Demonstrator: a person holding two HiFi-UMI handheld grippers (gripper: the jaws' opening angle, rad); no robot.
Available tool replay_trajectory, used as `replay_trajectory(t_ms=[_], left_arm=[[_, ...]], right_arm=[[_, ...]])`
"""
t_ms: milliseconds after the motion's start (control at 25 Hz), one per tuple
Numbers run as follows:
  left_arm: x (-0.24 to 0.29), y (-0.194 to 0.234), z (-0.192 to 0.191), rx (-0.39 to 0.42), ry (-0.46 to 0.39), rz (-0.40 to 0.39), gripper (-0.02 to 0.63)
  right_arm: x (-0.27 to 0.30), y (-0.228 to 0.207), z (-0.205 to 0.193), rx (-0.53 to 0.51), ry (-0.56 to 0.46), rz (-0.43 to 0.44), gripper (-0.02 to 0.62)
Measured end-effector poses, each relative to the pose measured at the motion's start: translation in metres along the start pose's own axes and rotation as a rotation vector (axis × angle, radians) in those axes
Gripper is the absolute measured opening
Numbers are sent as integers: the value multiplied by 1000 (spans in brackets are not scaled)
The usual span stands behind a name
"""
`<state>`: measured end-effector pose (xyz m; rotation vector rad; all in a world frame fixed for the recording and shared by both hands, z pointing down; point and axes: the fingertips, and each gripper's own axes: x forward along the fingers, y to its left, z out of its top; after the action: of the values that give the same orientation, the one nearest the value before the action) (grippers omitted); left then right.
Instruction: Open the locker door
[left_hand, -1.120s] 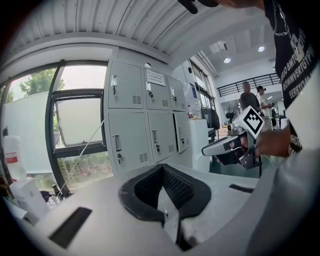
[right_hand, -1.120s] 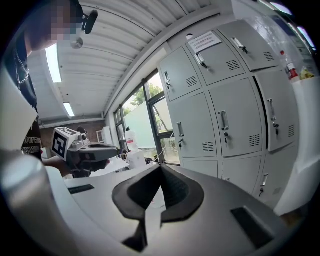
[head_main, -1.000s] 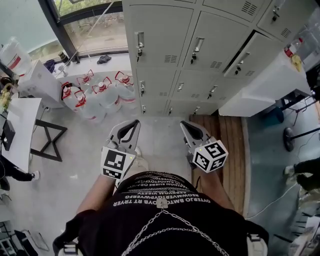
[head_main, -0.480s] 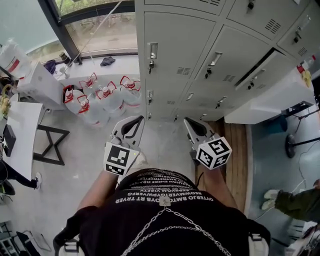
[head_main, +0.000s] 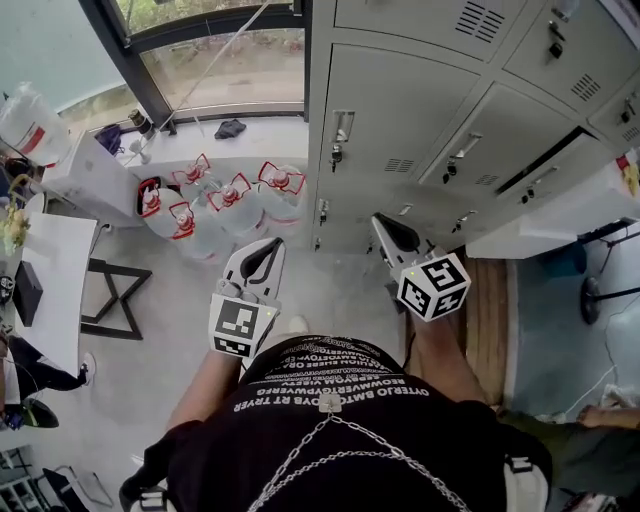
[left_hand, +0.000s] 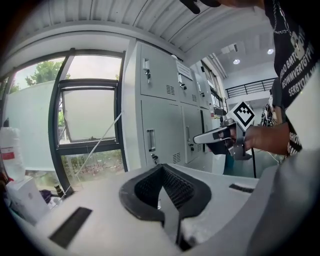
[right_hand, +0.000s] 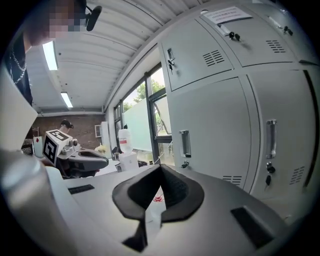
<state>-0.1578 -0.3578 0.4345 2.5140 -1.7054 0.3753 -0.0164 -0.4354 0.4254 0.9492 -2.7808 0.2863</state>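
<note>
Grey steel lockers (head_main: 470, 60) fill the top right of the head view. Their left edge meets a dark window frame (head_main: 135, 65). Bare floor (head_main: 340, 290) lies open between me and the lockers. Water jugs (head_main: 225, 205) crowd the floor under the window, ahead of my left claw (head_main: 266, 250). A wooden platform (head_main: 487, 300) runs along the lockers' foot at the right, and a white table (head_main: 50, 270) stands far left.

Both claws point toward the lockers, well apart from them and from each other. The left claw's jaws are closed tip to tip with nothing between them. My right claw (head_main: 387, 228) is also fully closed and empty.

Since a second ago, the lockers have drawn nearer and slid to the right in the head view. The jugs have moved in toward the middle of that view. Both claws have travelled forward, with their jaws closed as before.

The door (head_main: 400, 100) in the end column beside the window is closed and faces me. It is tall, with its long axis upright. Its handle (head_main: 343, 127) is a slim vertical bar near the door's left edge, with a keyhole just below. The right gripper view shows that handle (right_hand: 185, 143) ahead and a little right of the jaw tips, not touched. Further right, one locker shows a dark gap along its door edge (head_main: 535, 160).
</note>
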Motion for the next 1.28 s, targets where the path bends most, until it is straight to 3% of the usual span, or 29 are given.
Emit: replay_trajectory(t_ms=[440,560,800,1040,1280], left_arm=[[32,61,-4,-15,-1,-23,3],[40,70,-7,-20,13,-34,3],[46,90,-21,-38,39,-25,3],[43,101,-27,-42,45,-10,3],[40,110,-31,-52,53,15,3]], right_arm=[[108,-33,31,-112,13,-61,-4],[132,-41,33,-119,29,-62,66],[169,-51,40,-108,19,-69,140],[191,-67,36,-114,60,-134,178],[214,-69,32,-99,77,-119,183]])
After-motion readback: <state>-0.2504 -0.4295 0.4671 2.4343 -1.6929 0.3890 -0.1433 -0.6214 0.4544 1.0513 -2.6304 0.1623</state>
